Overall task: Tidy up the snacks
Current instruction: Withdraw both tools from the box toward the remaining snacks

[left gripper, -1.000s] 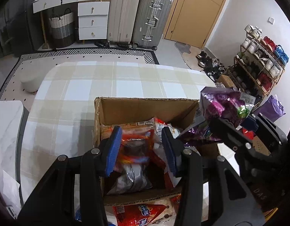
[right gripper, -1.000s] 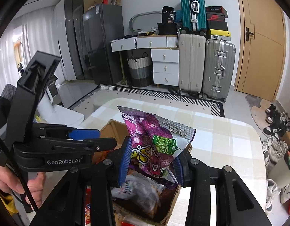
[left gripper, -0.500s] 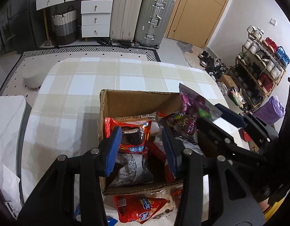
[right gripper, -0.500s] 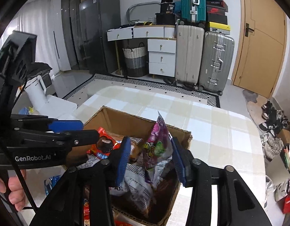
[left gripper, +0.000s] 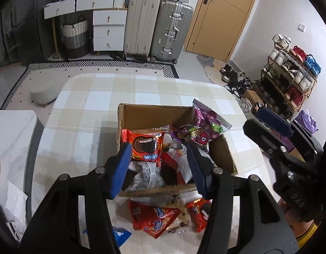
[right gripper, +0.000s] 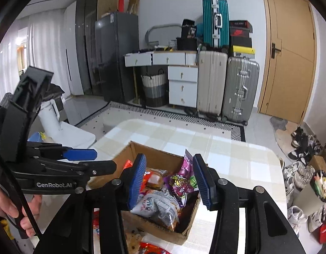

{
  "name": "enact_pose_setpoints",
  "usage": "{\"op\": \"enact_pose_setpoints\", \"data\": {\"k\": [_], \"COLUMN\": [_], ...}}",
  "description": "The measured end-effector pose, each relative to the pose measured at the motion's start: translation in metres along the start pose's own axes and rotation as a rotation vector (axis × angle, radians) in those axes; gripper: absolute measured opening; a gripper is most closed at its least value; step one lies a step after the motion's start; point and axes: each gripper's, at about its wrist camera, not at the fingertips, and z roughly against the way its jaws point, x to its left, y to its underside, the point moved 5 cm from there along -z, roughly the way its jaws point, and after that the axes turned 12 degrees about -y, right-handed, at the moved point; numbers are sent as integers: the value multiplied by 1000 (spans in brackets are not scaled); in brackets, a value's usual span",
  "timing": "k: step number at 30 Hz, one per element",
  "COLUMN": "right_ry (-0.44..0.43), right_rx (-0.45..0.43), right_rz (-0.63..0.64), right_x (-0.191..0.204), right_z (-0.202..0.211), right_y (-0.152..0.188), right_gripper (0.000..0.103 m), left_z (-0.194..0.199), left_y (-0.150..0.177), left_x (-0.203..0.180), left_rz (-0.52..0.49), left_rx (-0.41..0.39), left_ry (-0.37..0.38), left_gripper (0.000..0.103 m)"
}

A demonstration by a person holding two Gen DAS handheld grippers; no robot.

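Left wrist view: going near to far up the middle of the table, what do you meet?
Red packets on the table → cardboard box of snacks → bare checked tablecloth.

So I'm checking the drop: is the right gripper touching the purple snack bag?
Apart. The left wrist view shows the right gripper well clear of the purple snack bag, which lies in the cardboard box.

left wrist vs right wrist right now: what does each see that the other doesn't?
Left wrist only: the shoe rack by the wall and the blue packet on the table, near edge.

Right wrist only: the dark fridge and the white kettle on the side counter.

Both: the cardboard box, the purple candy bag lying in it, the checked table and the suitcases.
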Motion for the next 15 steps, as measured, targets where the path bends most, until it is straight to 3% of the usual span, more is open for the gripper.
{"op": "enact_pose_setpoints", "data": {"k": [4,6,9,13,15], "right_ry": [-5,-6,-15,-16,-21], "right_rx": [-38,-63,-104,-172,-222], "right_rz": [10,15,19,44,50], "right_x": [15,25,39,59,73], "right_z": [28,45,70,107,127], "right_y": [-5,-7,-11,-11,-7], "right_gripper": [48,50,53,74,77], "left_z": [35,55,85,128,153], "left_y": [5,8,12,22,29], "left_x": [2,1,1,0,3], "left_rz": [18,30,41,33,49], "left_rx": [-59,-93,-152,-218,-267], "left_ry": [-8,10,13,1,-11], "left_gripper": [56,70,73,79,81]}}
